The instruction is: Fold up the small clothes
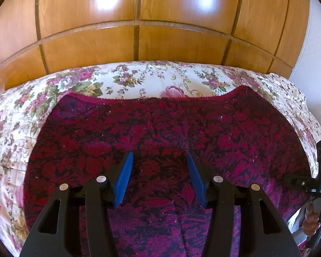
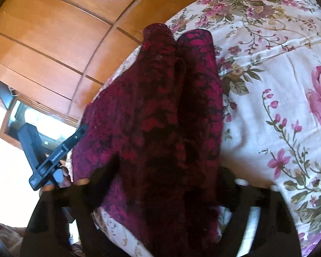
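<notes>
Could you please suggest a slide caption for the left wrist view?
Open left gripper poised above a dark red patterned garment spread on a floral bedspread.

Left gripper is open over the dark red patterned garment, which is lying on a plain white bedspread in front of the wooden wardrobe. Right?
Not quite. The bedspread is not plain white: it is cream with pink flowers and green leaves, as the left wrist view shows. The rest holds: the left gripper is open over the dark red garment, with the wooden wardrobe behind.
</notes>
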Tool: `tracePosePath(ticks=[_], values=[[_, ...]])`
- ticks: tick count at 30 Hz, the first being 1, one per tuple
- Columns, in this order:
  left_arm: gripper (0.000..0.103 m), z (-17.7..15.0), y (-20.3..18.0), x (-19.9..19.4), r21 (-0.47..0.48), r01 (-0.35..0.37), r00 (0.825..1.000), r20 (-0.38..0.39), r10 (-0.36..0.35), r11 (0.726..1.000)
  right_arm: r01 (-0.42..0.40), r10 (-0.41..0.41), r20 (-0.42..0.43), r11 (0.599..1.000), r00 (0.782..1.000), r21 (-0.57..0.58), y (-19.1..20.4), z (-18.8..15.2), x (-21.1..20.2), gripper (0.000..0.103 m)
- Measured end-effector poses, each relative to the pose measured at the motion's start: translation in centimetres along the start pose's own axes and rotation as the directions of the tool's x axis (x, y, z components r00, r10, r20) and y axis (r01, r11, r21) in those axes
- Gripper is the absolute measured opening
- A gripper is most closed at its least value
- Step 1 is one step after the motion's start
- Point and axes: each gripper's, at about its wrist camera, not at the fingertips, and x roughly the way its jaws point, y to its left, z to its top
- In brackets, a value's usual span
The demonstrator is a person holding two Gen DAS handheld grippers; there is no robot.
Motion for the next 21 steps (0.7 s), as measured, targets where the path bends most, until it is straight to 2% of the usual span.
tracePosePath(ticks=[1,6,8,9,10,15,18,21], values=[[0.051,0.0,0.2,0.1,-0.008,0.008,1.0,-0.004,-0.008,1.0,-0.008,0.008,-0.001,1.0,1.0,0.004,0.0,0.0,0.1,0.061],[0.051,0.2,1.7,-0.2,-0.081,0.085,0.996,-0.013,-0.086,0.993,-0.011,0.011,0.015,1.0,1.0,-0.001,1.2,-0.2,-0.1,0.049],[0.051,0.2,2.4,-0.4,-0.116,0.114,0.993,-0.017,-0.117,0.987,-0.002,0.002,0.022,1.0,1.0,-0.012,2.0,0.1,0.0,0.047],[0.048,0.2,2.6,-0.5,-0.129,0.124,0.992,-0.018,-0.128,0.984,0.002,-0.002,0.024,1.0,1.0,-0.019,2.3,0.2,-0.1,0.046],[0.042,0.2,2.9,-0.6,-0.145,0.135,0.99,-0.02,-0.14,0.98,0.009,-0.009,0.026,1.0,1.0,-0.024,2.4,0.3,-0.2,0.045],[0.033,0.1,4.2,-1.0,-0.188,0.204,0.976,-0.035,-0.214,0.961,0.029,-0.026,0.054,0.998,0.998,-0.056,4.4,0.4,-0.1,0.04],[0.033,-0.1,4.1,-0.5,-0.167,0.193,0.977,-0.058,-0.205,0.967,0.021,-0.014,0.078,0.995,0.997,-0.098,6.6,0.6,-0.3,0.038],[0.033,-0.1,4.5,-0.1,-0.187,0.214,0.971,-0.065,-0.229,0.959,-0.02,0.035,0.096,0.988,0.995,-0.151,8.4,1.3,-1.5,0.037]])
